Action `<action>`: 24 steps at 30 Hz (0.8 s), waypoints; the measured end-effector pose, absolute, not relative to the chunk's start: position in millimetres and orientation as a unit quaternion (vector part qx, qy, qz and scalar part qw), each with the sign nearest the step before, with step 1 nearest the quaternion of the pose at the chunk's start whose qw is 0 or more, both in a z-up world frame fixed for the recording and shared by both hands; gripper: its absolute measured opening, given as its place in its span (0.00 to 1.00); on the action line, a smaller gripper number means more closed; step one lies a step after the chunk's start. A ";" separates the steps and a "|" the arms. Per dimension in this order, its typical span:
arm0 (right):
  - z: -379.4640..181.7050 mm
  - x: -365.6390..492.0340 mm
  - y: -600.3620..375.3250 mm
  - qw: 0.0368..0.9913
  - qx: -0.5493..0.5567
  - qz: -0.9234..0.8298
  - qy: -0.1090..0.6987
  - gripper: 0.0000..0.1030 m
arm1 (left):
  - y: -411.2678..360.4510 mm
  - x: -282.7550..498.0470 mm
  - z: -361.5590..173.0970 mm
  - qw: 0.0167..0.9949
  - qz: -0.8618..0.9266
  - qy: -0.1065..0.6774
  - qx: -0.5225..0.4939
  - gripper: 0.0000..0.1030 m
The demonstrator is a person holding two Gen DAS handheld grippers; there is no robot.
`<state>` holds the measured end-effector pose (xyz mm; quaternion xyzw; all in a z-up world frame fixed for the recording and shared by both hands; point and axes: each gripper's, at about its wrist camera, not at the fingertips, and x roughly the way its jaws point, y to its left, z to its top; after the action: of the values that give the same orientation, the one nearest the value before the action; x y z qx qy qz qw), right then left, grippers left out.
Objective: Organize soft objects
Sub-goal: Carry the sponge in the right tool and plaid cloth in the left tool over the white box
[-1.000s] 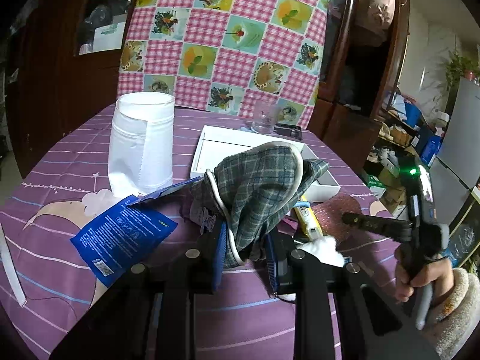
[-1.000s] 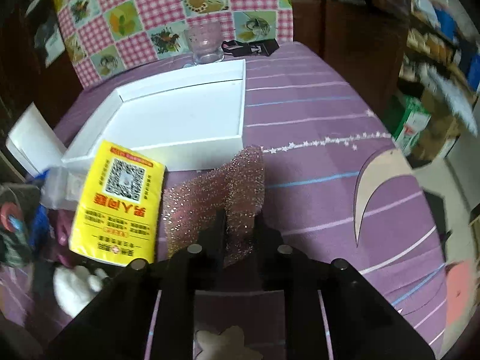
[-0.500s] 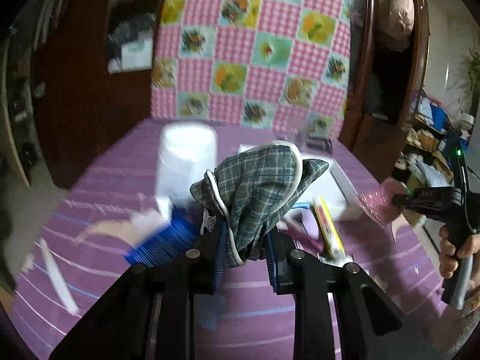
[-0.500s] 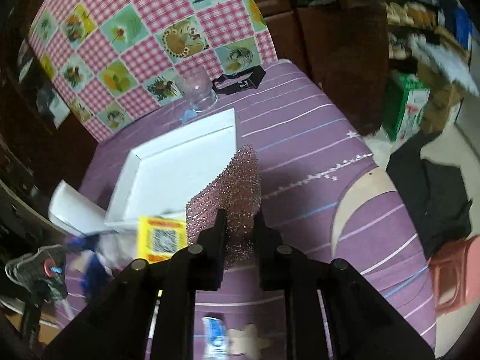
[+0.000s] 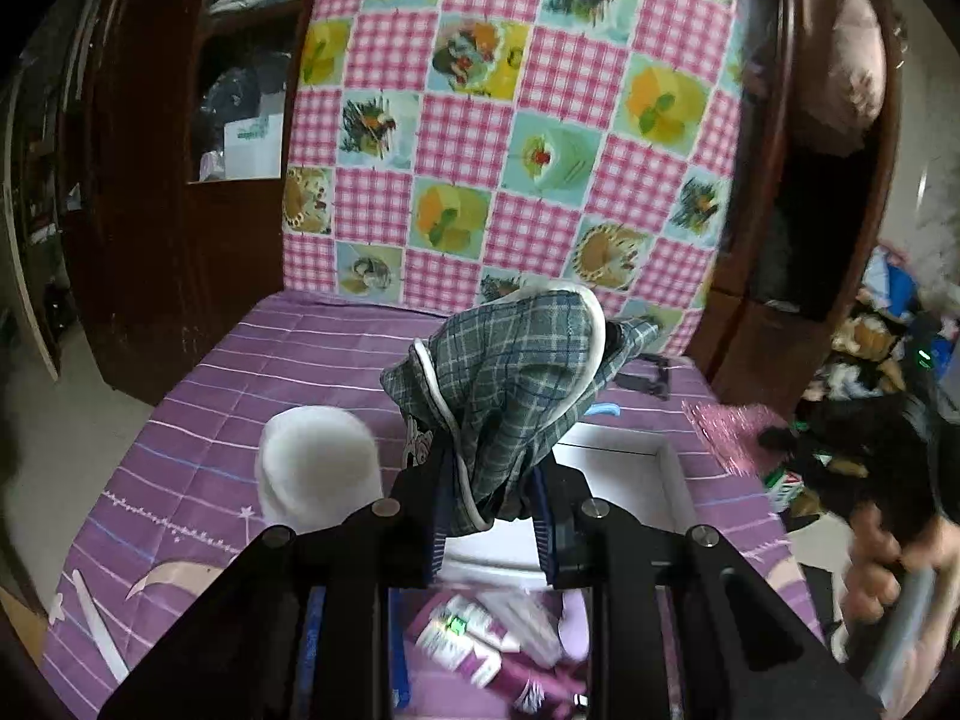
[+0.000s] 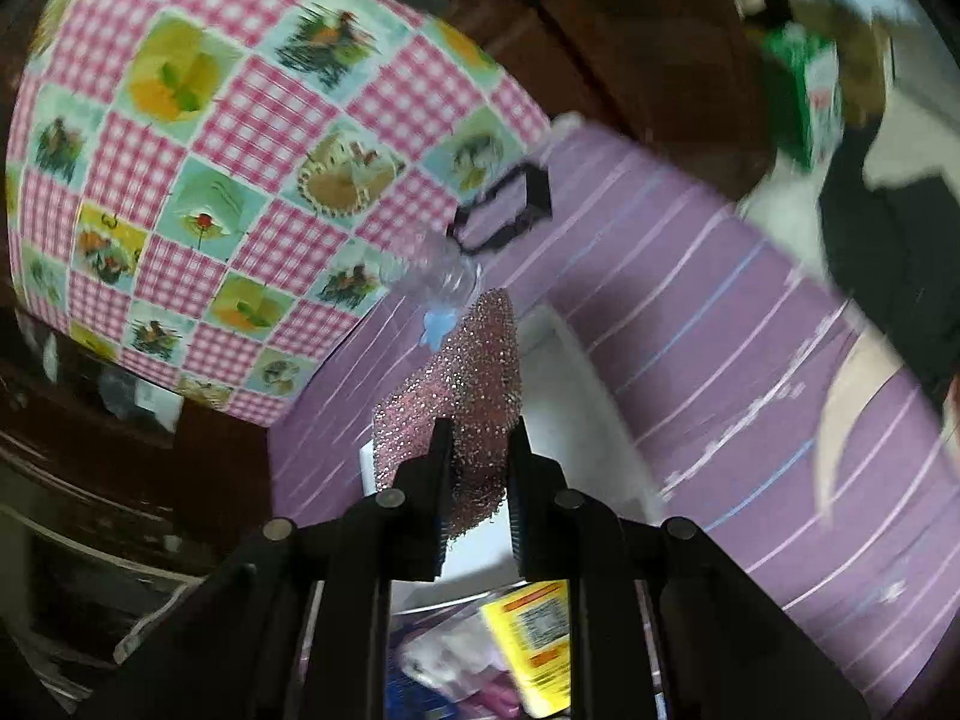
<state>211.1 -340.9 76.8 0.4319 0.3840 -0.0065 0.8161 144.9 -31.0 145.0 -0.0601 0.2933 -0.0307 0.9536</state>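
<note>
My left gripper (image 5: pixel 489 480) is shut on a grey-green plaid cloth pouch with white piping (image 5: pixel 510 378), held up above the purple tablecloth. My right gripper (image 6: pixel 477 450) is shut on a pink glittery scrub sponge (image 6: pixel 465 384), lifted over the white tray (image 6: pixel 576 372). The sponge also shows in the left wrist view (image 5: pixel 729 429), at the right, in front of the hand-held right gripper. The white tray (image 5: pixel 660 462) lies just beyond the plaid pouch.
A white paper roll (image 5: pixel 318 468) stands left of the tray. A clear glass (image 6: pixel 435 273) and a black clip (image 6: pixel 510 204) sit at the table's far end. A yellow packet (image 6: pixel 540 642) and purple packets (image 5: pixel 480 642) lie below the grippers. A checkered chair back (image 5: pixel 510 120) stands behind.
Both grippers have risen and tilted forward with their loads, toward the white tray. The table items have dropped low in both views.
</note>
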 end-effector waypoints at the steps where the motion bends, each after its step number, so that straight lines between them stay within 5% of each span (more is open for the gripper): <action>1: 71.5 210.7 -341.6 0.814 0.432 -0.002 0.389 0.17 | -33.3 149.2 140.0 0.954 -0.023 0.295 -0.057 0.22; 9: 58.1 226.6 -353.6 0.824 0.416 0.000 0.386 0.17 | -52.8 199.6 114.6 0.935 -0.031 0.347 -0.060 0.22; 20: 30.5 231.3 -326.8 0.846 0.384 0.037 0.367 0.17 | -60.1 225.8 73.9 0.944 -0.036 0.314 -0.097 0.22; 24: 12.9 241.2 -318.0 0.844 0.370 0.031 0.387 0.17 | -68.7 251.9 36.3 0.921 -0.057 0.376 -0.084 0.22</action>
<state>241.2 -318.0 12.9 0.3698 0.3865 0.0306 0.8443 251.9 -68.7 36.3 -0.0839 0.3760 -0.0566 0.9211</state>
